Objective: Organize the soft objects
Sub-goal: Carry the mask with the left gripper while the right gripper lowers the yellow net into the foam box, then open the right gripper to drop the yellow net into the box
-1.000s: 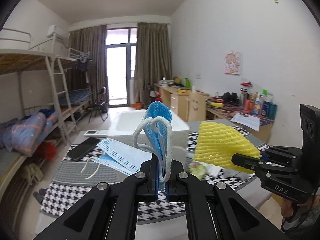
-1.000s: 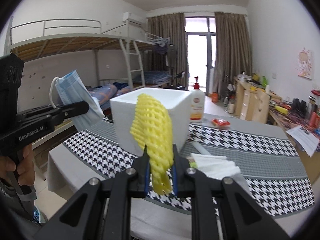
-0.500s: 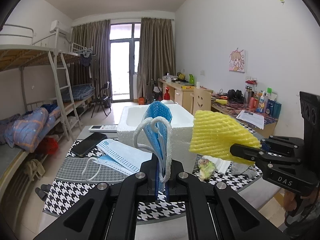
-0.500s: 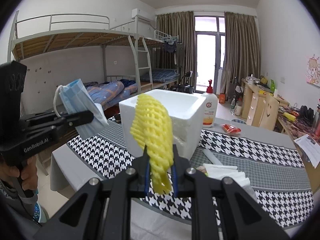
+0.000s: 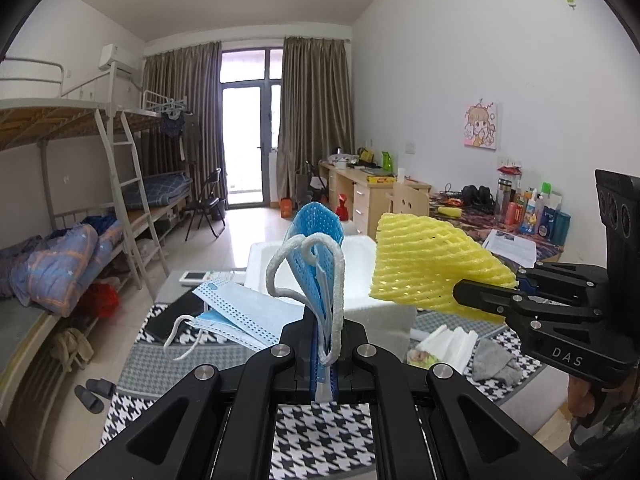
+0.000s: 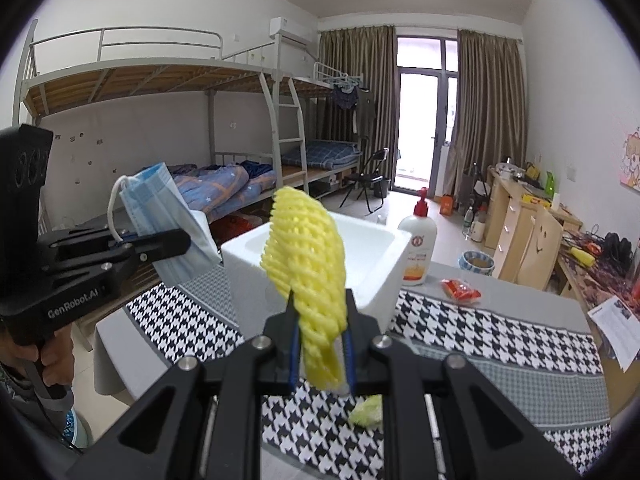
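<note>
1. Left black two-finger gripper [image 5: 325, 344] is clamped tight on a folded blue surgical face mask with white ear loops [image 5: 316, 256]; the mask is held upright above the table, its loops draped over the fingertips.
2. Right black two-finger gripper [image 6: 320, 332] is closed on a yellow foam mesh fruit sleeve [image 6: 306, 268]; the sleeve is pinched at its lower part and stands up between the pads.
3. Both held items are seen just in front of a white open-topped styrofoam box [image 6: 360, 252], which is set on the table covered with a black-and-white houndstooth cloth [image 6: 500, 336].
4. A second light blue face mask [image 5: 236, 312] is laid flat on the cloth left of the box, partly over a black phone [image 5: 168, 320].
5. A stack of white folded tissues [image 5: 452, 344] and a small grey sock [image 5: 494, 362] are placed on the cloth right of the box.
6. A white pump bottle with a red top [image 6: 418, 248] is stood beside the box; a red snack packet [image 6: 460, 290] is lying near it.
7. A crumpled green-yellow scrap [image 6: 368, 414] is seen on the cloth near the right gripper.
</note>
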Motion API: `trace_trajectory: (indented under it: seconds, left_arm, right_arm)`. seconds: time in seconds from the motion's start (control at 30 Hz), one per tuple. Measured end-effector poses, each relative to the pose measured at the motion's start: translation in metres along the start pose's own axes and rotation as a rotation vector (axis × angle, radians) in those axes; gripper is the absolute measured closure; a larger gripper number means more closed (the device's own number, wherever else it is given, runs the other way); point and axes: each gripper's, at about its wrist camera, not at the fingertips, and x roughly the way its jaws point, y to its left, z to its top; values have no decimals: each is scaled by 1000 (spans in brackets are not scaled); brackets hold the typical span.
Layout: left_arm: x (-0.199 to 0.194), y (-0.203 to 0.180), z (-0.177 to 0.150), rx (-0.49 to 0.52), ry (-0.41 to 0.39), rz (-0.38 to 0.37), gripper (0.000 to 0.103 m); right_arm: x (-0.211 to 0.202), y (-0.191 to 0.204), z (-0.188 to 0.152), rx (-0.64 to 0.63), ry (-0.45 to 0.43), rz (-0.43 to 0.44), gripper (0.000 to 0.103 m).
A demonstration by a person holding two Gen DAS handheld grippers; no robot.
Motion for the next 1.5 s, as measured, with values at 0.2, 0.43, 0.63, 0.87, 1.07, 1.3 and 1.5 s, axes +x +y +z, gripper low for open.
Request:
trace_trajectory:
  seconds: [0.2, 0.43, 0.63, 0.87, 1.07, 1.3, 1.5]
  left_arm:
    - [7, 2, 8, 10, -3, -6, 99]
    - [17, 16, 18, 3, -10, 22, 99]
    - [29, 24, 20, -4, -1, 23, 99]
    - [39, 34, 26, -14, -6, 28, 99]
    - [48, 40, 29, -19, -2, 30, 99]
    - [53, 50, 26, -29, 10, 23, 99]
    - [54, 54, 30, -42, 10, 25, 99]
  right_arm:
    - [11, -4, 4, 2, 13, 5, 82]
    - [29, -6, 16, 7, 37, 17, 82]
    - [50, -7, 26, 12, 62, 40, 82]
    - [72, -10, 37, 20, 89, 54, 82]
    - [91, -12, 41, 17, 126, 64, 82]
    - [111, -19, 45, 45, 165, 86, 62]
    - [113, -20, 46, 68, 156, 85, 35]
